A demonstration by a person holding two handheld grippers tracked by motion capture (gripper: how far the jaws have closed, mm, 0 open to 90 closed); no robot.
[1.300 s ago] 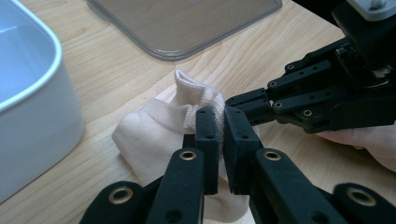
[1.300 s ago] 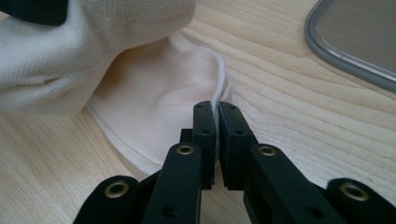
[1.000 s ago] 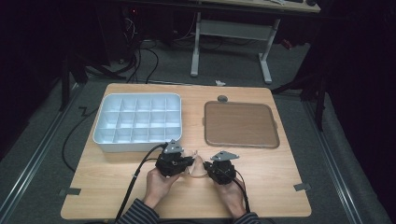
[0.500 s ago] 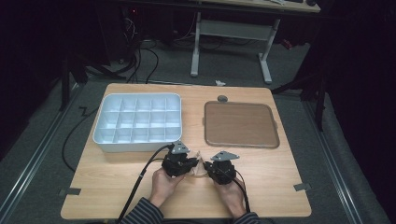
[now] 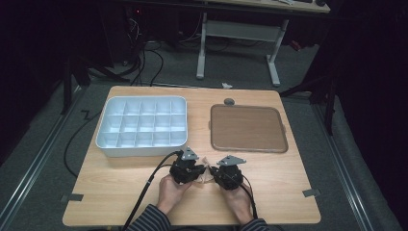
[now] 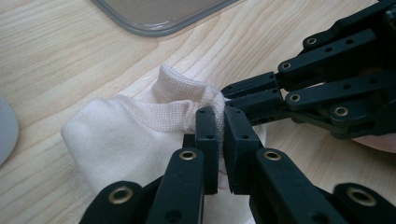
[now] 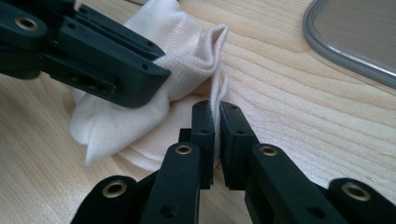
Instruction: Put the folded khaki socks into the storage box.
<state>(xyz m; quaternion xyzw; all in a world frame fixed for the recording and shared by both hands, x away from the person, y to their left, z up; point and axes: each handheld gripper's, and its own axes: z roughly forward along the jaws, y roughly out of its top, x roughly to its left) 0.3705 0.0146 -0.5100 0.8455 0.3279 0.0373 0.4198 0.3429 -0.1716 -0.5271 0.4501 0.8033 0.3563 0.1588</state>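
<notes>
A small white knitted cloth [image 5: 206,168], like a sock, lies on the wooden table [image 5: 120,192] near its front edge, between my two grippers. My left gripper [image 6: 219,122] is shut on a bunched fold of the cloth [image 6: 130,135]. Facing it from the right, my right gripper [image 7: 216,116] is shut on a thin edge of the same cloth [image 7: 187,51]. In the high view the left gripper [image 5: 198,170] and the right gripper [image 5: 215,173] almost meet, each held by a hand. The other gripper's black jaws cross each gripper view, clamped on the cloth too.
A white tray [image 5: 103,126] with several compartments stands at the back left. A flat brown tray [image 5: 248,127] with a grey rim [image 6: 154,30] lies at the back right, close behind the grippers. A small dark round object [image 5: 229,101] sits behind it.
My left gripper has edged slightly right, closer to the right gripper. The right gripper has stayed in place. Both remain shut on the cloth.
</notes>
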